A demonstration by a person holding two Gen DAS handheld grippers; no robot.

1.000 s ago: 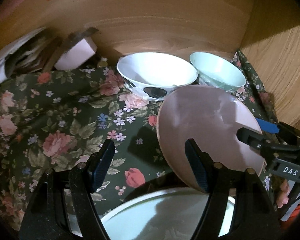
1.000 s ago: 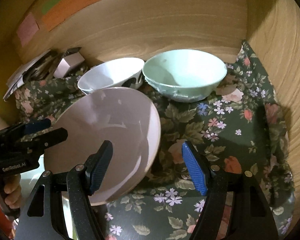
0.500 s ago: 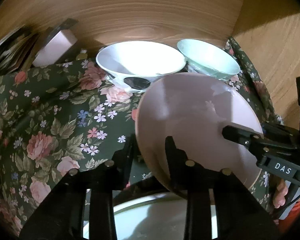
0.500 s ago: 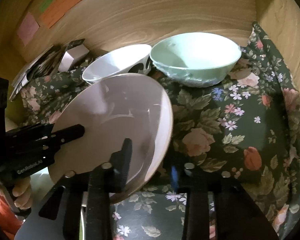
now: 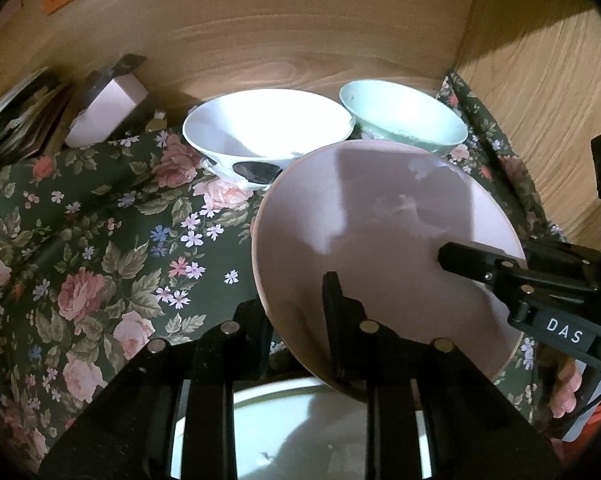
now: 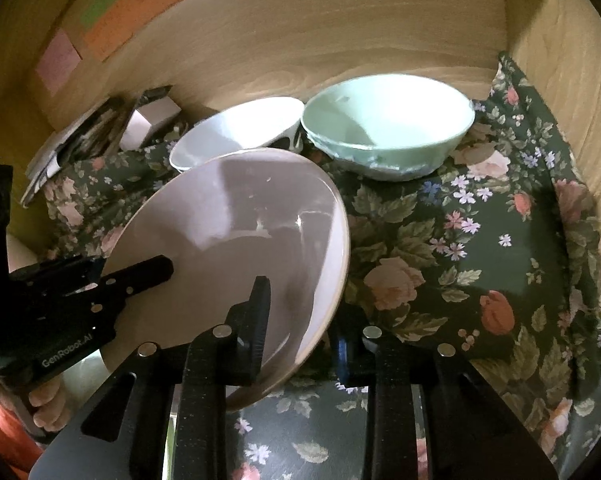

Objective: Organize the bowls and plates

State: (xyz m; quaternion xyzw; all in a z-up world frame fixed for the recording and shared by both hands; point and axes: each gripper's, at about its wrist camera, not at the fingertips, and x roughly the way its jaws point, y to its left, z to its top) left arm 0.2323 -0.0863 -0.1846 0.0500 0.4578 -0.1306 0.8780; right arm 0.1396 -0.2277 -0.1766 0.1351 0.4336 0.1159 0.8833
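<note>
A pink plate (image 5: 384,240) (image 6: 236,256) is held tilted above the flowered cloth, gripped from both sides. My left gripper (image 5: 296,312) is shut on its near-left rim; it also shows in the right wrist view (image 6: 148,272). My right gripper (image 6: 300,320) is shut on its near-right rim; it also shows in the left wrist view (image 5: 460,258). A white bowl (image 5: 268,136) (image 6: 236,128) and a pale green bowl (image 5: 404,116) (image 6: 388,128) stand side by side at the back wall. A pale green plate (image 5: 300,432) lies below the left gripper.
The shelf has a wooden back wall (image 5: 300,32) and a right side wall (image 6: 580,60). A pink-white box (image 5: 104,112) and stacked papers (image 5: 16,120) sit at the back left. Sticky notes (image 6: 128,4) hang on the wall.
Both grippers went from open to shut on the pink plate's rims. The plate stays tilted between them; both views have shifted slightly.
</note>
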